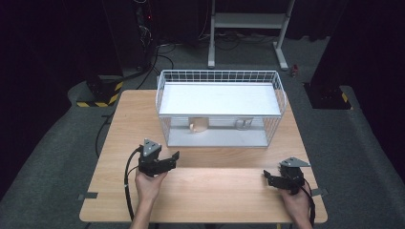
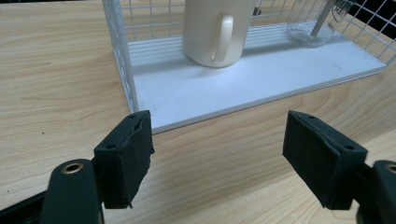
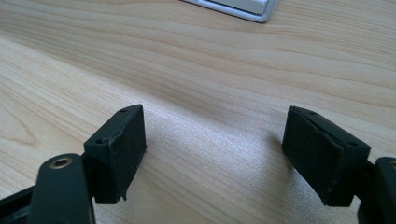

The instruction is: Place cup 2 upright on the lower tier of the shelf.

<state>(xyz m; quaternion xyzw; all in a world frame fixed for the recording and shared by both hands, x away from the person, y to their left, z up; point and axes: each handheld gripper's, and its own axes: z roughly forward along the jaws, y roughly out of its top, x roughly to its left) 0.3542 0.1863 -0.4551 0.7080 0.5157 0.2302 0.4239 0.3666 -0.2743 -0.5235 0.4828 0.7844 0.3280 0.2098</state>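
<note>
A white wire rack (image 1: 219,107) with a white upper shelf stands at the back of the wooden table (image 1: 205,186). On its lower shelf (image 2: 243,79) stand a cream mug (image 2: 215,30) (image 1: 198,125) and a clear glass (image 2: 317,23) (image 1: 242,124). My left gripper (image 1: 173,160) (image 2: 217,156) is open, empty, low over the table just in front of the rack's left corner, facing the mug. My right gripper (image 1: 268,177) (image 3: 215,156) is open and empty above bare wood at the front right, pointing left.
The rack's white base corner (image 3: 252,10) shows at the top of the right gripper view. Black cables trail from both grippers. Beyond the table lie grey carpet, a white metal stand (image 1: 248,28) and yellow-black striped feet (image 1: 98,98).
</note>
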